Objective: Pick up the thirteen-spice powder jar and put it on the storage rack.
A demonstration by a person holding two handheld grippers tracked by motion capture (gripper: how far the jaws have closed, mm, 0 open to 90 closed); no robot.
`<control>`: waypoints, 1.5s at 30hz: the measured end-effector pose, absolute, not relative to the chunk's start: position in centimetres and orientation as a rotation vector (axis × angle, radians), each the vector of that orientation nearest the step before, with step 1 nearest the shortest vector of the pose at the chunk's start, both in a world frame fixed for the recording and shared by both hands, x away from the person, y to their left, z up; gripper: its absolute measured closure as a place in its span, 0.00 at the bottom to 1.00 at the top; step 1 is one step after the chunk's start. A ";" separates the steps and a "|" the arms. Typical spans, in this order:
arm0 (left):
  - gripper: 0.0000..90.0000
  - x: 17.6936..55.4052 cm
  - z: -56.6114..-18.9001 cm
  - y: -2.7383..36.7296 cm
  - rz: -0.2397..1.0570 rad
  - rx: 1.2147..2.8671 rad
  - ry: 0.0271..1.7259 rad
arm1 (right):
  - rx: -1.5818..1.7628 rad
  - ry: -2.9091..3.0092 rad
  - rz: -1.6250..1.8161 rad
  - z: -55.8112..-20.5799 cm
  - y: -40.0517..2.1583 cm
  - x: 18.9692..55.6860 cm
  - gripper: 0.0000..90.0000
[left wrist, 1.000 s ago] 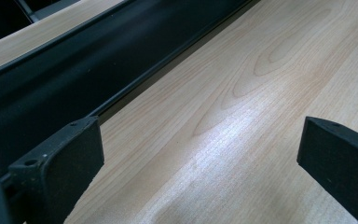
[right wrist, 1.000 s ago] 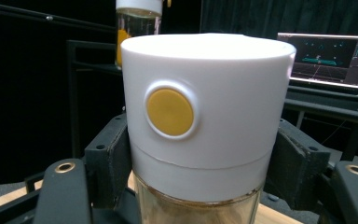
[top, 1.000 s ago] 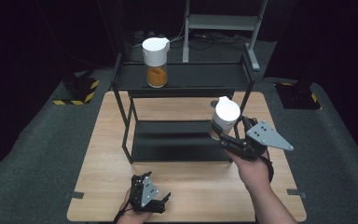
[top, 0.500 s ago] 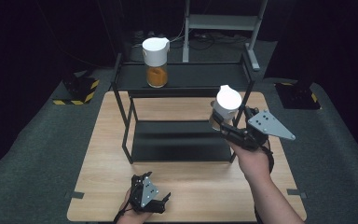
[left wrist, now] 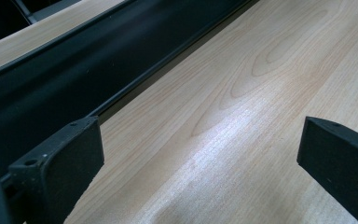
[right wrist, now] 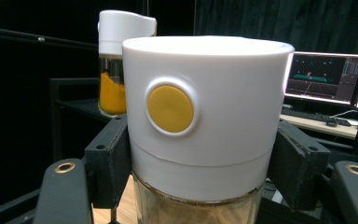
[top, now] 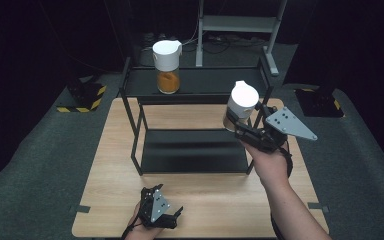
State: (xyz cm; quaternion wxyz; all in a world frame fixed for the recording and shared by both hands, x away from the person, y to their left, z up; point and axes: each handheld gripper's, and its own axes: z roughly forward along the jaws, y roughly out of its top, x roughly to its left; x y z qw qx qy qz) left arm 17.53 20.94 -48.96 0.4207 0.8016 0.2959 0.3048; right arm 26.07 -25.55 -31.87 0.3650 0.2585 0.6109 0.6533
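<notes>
In the high view, the right gripper [top: 240, 122] sits right of centre, its jaws clamped on a white-capped jar [top: 241, 105] held upright in the air in front of the right end of the black rack [top: 195, 150], just below the level of the rack's top shelf. A second jar [top: 167, 66], with a white cap and orange contents, stands on that top shelf in the upper middle of the frame, well apart from the held one. The left gripper [top: 167, 217] lies low at the bottom centre on the wooden table [top: 205, 200], near its front edge, its jaws apart with nothing between them.

In the left gripper view, the two black jaws rise at the lower left and lower right corners, standing wide apart over bare table [left wrist: 242, 116]; the rack's dark base [left wrist: 74, 79] runs across the upper left.

In the right gripper view, the held jar [right wrist: 200, 116] takes up the middle of the frame, its cap bearing a round yellow button [right wrist: 170, 108], with pale brown contents showing at the bottom edge. A black pad presses on each side just below the cap. The orange-filled jar [right wrist: 116, 60] stands behind at upper left, and lit monitors [right wrist: 326, 77] glow at right.
</notes>
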 end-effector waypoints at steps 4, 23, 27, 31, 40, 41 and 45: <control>0.01 17.5 -49.0 21.0 0.764 2.008 0.741 | 0.667 1.558 1.686 -31.5 -25.6 26.3 0.33; 0.01 17.5 -49.0 21.1 0.758 2.004 0.741 | 0.665 1.506 1.699 -29.2 -25.1 27.6 0.33; 0.01 17.5 -49.0 21.1 0.755 2.002 0.741 | 0.664 1.498 1.705 -28.7 -24.7 28.0 0.33; 0.01 17.5 -49.0 21.1 0.755 2.002 0.741 | 0.662 1.495 1.699 -28.3 -24.1 28.4 0.33; 0.01 17.5 -49.0 21.2 0.753 2.000 0.738 | 0.672 1.495 1.697 -27.7 -23.0 29.7 0.33; 0.01 17.5 -49.0 21.2 0.756 2.001 0.737 | 0.672 1.495 1.695 -27.7 -22.9 29.8 0.33; 0.01 17.5 -49.0 21.2 0.752 1.999 0.739 | 0.686 1.500 1.690 -27.6 -22.5 30.4 0.33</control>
